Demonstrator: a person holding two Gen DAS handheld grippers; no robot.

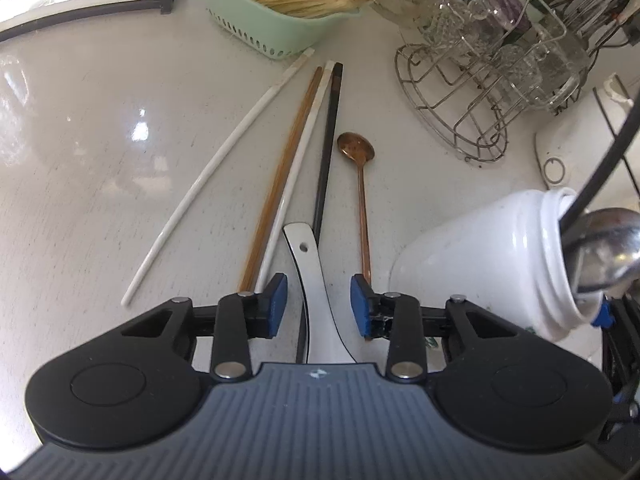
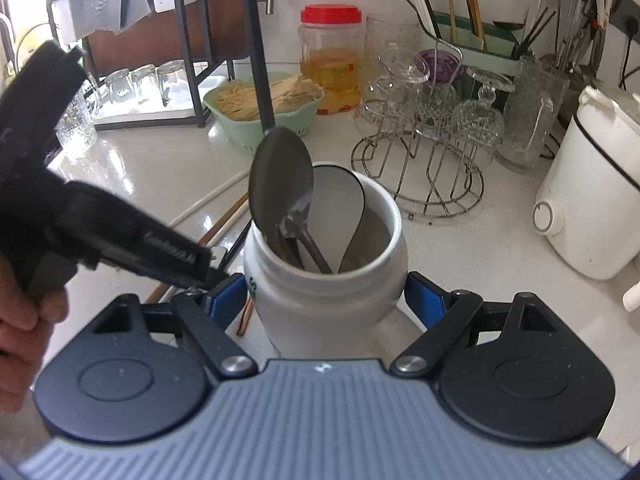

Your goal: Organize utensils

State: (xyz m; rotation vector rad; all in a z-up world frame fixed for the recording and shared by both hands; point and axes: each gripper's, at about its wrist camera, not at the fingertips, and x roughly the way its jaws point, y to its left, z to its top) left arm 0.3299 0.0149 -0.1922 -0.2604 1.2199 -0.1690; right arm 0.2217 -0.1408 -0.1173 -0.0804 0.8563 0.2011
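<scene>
1. Below, on a pale countertop (image 1: 100, 128): a white ceramic spoon (image 1: 316, 300), handle pointing away, long axis running straight ahead between the two blue pads of the left gripper (image 1: 319, 306).
2. Left jaws apart, one pad on each side of the handle, neither touching; nothing clamped.
3. Alongside, near and roughly parallel: a copper spoon (image 1: 362, 196) to the right, then a black chopstick (image 1: 326, 148), white chopsticks (image 1: 216, 172) and a brown chopstick (image 1: 280, 180) to the left.
4. Right gripper (image 2: 326, 300) clamped on a white jar (image 2: 324, 280), upright on the counter, just right of the ceramic spoon.
5. Already standing in the jar: a metal ladle (image 2: 280, 184) and another white spoon (image 2: 340, 208).
6. Likely next: closing across the handle's width, then lifting towards the jar; left gripper the nearer one, right one occupied.
</scene>
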